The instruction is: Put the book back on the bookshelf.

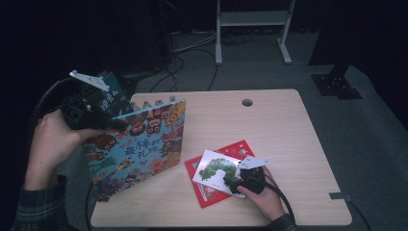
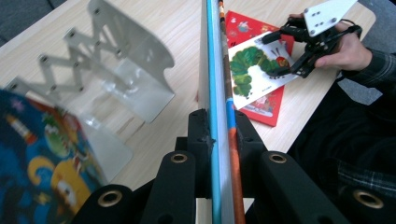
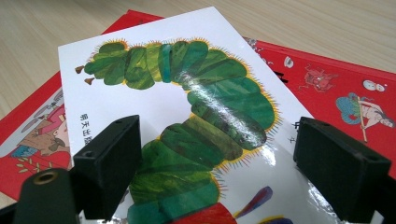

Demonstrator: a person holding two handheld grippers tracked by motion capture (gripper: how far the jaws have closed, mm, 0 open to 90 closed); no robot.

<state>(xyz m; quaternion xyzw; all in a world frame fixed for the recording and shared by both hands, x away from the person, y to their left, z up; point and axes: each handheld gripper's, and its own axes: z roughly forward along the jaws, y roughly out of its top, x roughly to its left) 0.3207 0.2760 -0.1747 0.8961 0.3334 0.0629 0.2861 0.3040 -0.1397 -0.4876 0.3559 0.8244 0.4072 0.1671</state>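
in the high view the left gripper (image 1: pixel 103 121) is sitting at the left of the frame, clenched on the upper left edge of a big blue book (image 1: pixel 137 147). the book is standing upright on its lower edge at the left side of the table (image 1: pixel 288 134), its cover of cartoon faces turned toward the camera. in the left gripper view the book's edge (image 2: pixel 217 93) is running as a thin line up the middle of the frame, pinched between the two black jaws rising from the bottom. to the left of it in that view a white rack (image 2: pixel 112 74) is standing on the wood, and a second blue book (image 2: pixel 42 154) is filling the lower left corner.

the right gripper (image 1: pixel 235 180) is working at the lower middle of the high view, resting over the lower right corner of a white book (image 1: pixel 214 171) with a green caterpillar on it. that book is lying flat on top of a red book (image 1: pixel 240 147), which is lying flat on the table. in the right gripper view the jaws are standing wide apart, one at the lower left and one at the lower right of the frame, with the caterpillar cover (image 3: pixel 187 116) lying between and under them; the gripper is released, gripping nothing.
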